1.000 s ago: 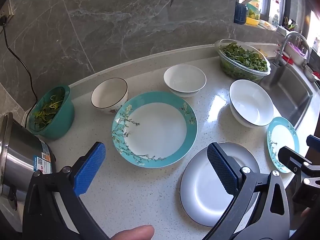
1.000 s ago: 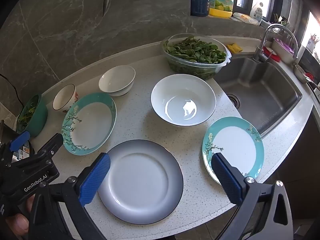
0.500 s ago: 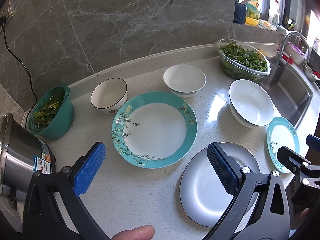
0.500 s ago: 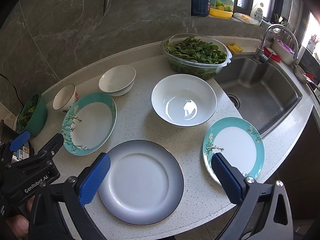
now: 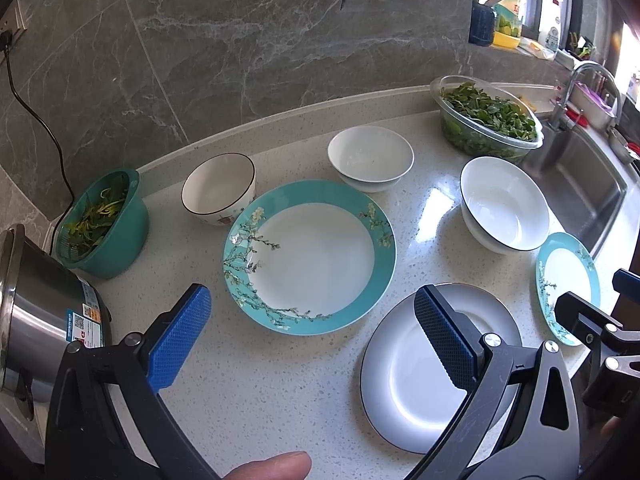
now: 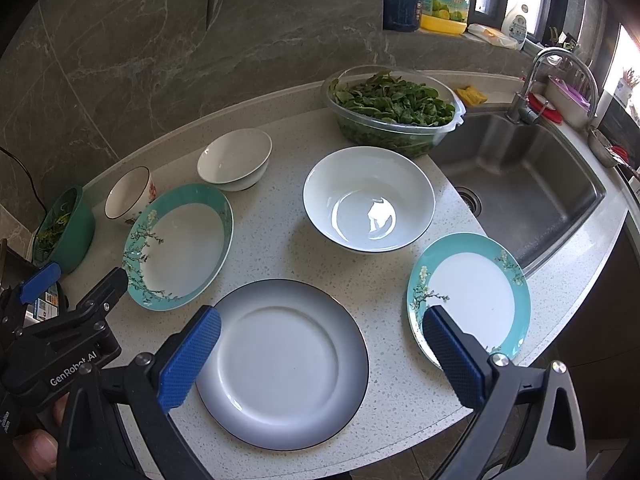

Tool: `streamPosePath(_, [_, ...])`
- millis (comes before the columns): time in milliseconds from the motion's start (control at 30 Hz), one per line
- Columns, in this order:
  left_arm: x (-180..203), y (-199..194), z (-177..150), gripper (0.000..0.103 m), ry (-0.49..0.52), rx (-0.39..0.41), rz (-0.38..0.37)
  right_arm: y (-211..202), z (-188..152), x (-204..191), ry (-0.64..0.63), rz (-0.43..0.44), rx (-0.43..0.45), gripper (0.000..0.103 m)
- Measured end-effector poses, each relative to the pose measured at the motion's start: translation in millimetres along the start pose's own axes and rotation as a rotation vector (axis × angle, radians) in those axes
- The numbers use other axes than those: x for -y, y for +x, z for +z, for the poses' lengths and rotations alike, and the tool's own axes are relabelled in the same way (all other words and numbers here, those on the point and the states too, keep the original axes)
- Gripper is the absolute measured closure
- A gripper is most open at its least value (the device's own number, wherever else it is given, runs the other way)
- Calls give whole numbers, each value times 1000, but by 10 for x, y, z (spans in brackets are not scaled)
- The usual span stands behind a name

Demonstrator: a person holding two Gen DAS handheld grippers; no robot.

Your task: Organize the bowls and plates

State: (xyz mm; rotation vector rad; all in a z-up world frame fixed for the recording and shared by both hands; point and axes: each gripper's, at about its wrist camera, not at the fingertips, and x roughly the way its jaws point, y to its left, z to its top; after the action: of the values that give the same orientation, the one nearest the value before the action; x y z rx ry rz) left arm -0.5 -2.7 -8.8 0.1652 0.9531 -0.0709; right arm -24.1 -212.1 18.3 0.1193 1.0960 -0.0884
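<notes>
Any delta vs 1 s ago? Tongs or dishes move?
No visible change. Both tongs, left and right, still hang open above the counter, holding nothing. Plates and bowls sit where they were.

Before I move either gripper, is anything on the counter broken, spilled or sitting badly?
Nothing broken or spilled. One thing to watch: the small teal plate sits at the counter's front edge beside the sink, its rim apparently at or slightly past that edge.
</notes>
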Motion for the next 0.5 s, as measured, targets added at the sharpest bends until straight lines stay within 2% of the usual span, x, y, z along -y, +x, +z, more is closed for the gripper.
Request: streamPosePath(500, [-8,16,2,0,-1,-5,0,37,0,-17,-2,3,0,0])
